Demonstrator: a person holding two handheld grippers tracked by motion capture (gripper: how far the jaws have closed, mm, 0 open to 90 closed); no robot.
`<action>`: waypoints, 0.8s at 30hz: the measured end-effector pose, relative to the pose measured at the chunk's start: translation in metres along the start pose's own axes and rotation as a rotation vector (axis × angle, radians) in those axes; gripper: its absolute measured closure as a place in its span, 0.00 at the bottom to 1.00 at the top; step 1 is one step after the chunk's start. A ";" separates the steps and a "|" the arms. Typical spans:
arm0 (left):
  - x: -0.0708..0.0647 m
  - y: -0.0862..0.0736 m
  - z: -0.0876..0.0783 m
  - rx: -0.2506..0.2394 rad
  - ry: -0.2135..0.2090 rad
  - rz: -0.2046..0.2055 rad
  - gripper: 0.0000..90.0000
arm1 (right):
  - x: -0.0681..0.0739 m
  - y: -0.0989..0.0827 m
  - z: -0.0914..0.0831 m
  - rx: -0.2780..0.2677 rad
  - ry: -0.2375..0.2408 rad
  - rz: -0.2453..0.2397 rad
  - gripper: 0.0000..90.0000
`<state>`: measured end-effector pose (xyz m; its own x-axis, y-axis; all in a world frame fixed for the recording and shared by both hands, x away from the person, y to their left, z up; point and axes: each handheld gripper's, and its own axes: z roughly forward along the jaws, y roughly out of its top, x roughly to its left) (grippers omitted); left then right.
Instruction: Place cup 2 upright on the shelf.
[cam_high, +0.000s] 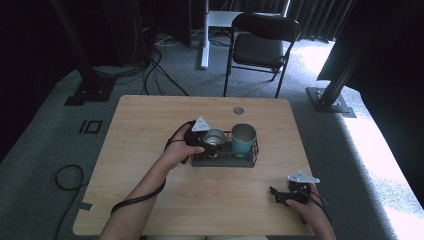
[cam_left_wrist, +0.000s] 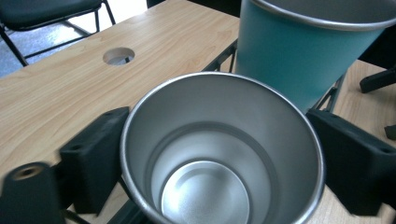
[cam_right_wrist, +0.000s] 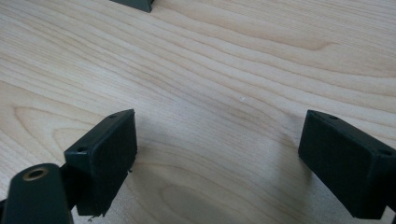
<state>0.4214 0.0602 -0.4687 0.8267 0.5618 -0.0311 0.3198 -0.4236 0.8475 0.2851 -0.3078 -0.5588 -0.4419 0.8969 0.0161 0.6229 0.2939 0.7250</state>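
A bare steel cup (cam_high: 214, 136) stands in the left end of a black wire rack (cam_high: 225, 161) at the table's middle. A taller teal cup (cam_high: 243, 137) stands beside it in the rack's right end. My left gripper (cam_high: 212, 144) straddles the steel cup (cam_left_wrist: 219, 154). In the left gripper view its pads (cam_left_wrist: 98, 158) sit close on either side of the cup's wall without visibly pressing, and the teal cup (cam_left_wrist: 299, 51) rises just behind. My right gripper (cam_high: 276, 195) rests near the table's front right corner. It (cam_right_wrist: 219, 158) is open over bare wood with nothing between its jaws.
A round cable hole (cam_high: 238, 110) lies in the tabletop behind the rack. A black folding chair (cam_high: 262, 42) stands beyond the far edge. Cables (cam_high: 67, 177) trail on the carpet to the left. Dark stand bases sit at both far corners.
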 end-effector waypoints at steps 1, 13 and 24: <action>0.000 0.000 0.000 0.000 0.000 0.000 0.11 | 0.000 0.000 0.000 0.000 0.000 0.000 0.12; 0.003 0.004 -0.024 -0.037 0.012 -0.005 0.03 | 0.001 0.000 0.000 0.002 -0.004 -0.003 0.12; 0.006 0.002 -0.045 -0.067 0.033 -0.014 0.03 | 0.001 0.000 0.000 0.003 -0.006 -0.006 0.12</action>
<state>0.4062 0.0949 -0.4437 0.8062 0.5911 -0.0262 0.2985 -0.3681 0.8805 0.2850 -0.3070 -0.5588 -0.4419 0.8971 0.0080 0.6224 0.3001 0.7228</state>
